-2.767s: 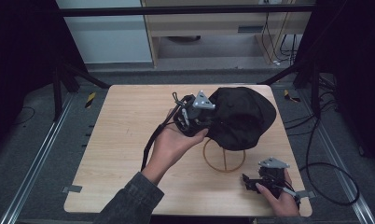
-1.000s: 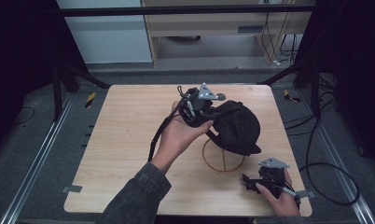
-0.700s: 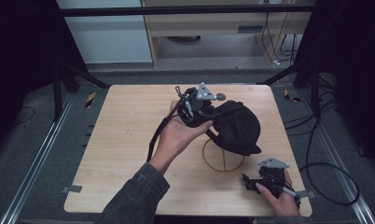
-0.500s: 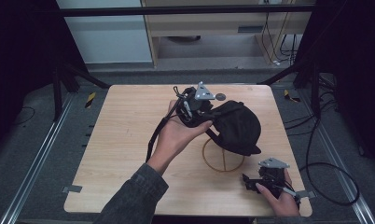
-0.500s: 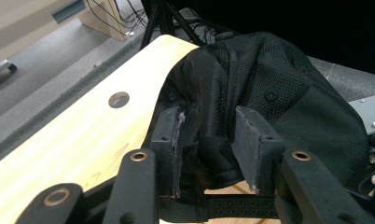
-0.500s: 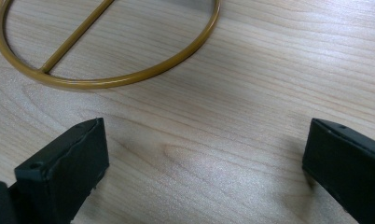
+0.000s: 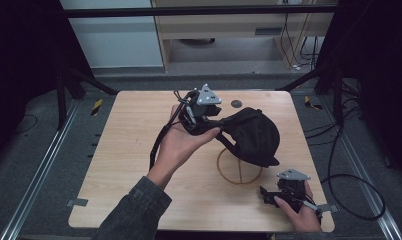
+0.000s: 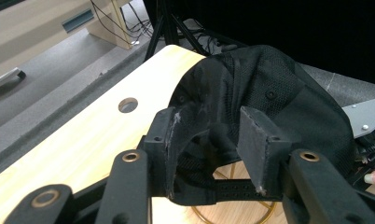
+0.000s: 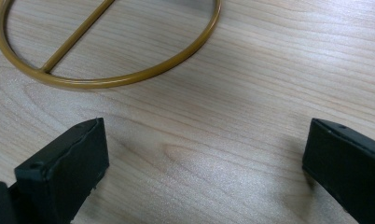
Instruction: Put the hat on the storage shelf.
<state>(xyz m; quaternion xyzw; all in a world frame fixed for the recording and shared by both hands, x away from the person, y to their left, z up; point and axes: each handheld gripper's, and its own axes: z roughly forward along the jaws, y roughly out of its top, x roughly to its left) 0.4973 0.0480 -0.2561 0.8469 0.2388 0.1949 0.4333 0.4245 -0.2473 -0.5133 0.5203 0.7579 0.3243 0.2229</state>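
The left gripper [image 7: 209, 116] has just been easing its fingers [image 8: 262, 140] apart around the black cap's [image 7: 254, 135] back rim, and I can't tell whether they press it. The cap perches over the gold ring stand [image 7: 239, 169], mid-desk, right of centre. The right gripper [image 7: 284, 192] rests near the desk's [image 7: 129, 165] front-right corner, fingers [image 9: 64, 170] wide and empty, bare wood ahead.

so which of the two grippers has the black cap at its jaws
The left gripper, up at the black mesh cap; the right gripper rests apart, jaws open over bare wooden table.
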